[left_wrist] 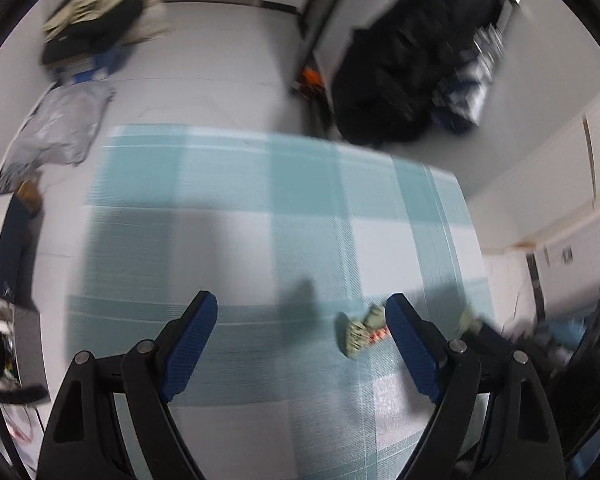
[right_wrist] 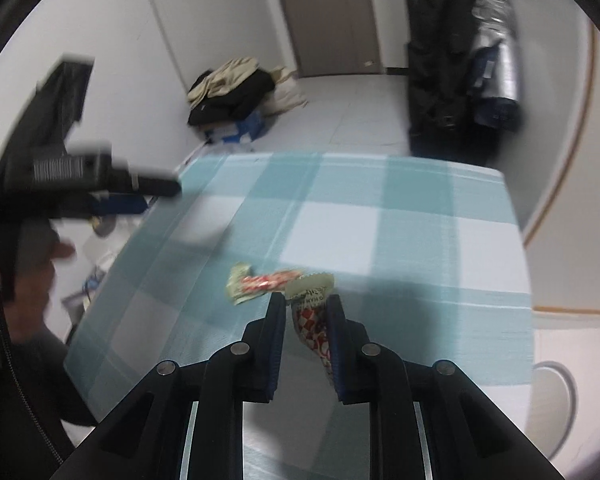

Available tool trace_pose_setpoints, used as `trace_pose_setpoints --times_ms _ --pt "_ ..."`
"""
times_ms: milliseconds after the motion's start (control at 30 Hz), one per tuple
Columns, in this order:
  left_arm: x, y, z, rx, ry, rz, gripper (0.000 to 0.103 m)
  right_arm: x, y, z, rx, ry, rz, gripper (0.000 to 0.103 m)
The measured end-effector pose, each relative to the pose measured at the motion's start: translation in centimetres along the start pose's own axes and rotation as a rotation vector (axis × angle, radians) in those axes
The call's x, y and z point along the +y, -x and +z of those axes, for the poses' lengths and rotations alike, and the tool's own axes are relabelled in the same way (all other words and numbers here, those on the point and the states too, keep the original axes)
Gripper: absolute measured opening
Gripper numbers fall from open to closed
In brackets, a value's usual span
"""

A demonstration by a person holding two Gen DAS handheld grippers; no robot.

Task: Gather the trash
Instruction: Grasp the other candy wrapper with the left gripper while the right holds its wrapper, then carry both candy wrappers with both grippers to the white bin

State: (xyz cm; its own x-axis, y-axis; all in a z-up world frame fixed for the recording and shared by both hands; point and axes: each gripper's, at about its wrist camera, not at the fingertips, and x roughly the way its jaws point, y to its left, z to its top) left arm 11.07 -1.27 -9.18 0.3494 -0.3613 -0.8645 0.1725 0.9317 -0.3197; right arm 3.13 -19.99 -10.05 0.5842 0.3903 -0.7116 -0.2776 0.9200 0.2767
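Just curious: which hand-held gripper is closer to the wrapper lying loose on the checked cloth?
Probably the left hand-held gripper, open with the loose wrapper by its finger. The right hand-held gripper, just short of it, pinches another wrapper.

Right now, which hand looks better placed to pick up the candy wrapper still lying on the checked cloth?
Left, probably. The left gripper is open and empty beside the loose wrapper, while the right gripper is already shut on another wrapper.
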Motion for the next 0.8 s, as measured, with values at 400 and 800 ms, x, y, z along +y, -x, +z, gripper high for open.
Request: trace_pose_setpoints --times_ms 400,800 --pt "-3.1 -3.4 -1.4 0.087 -0.111 -0.006 0.083 -4.0 2.4 0.2 -0.062 -0.137 -0.011 0.019" --pt "-4.0 -3.1 -2.8 0.053 -0.184 0.004 0.033 -4.2 4.0 0.1 -0.092 -0.132 0.002 0.019"
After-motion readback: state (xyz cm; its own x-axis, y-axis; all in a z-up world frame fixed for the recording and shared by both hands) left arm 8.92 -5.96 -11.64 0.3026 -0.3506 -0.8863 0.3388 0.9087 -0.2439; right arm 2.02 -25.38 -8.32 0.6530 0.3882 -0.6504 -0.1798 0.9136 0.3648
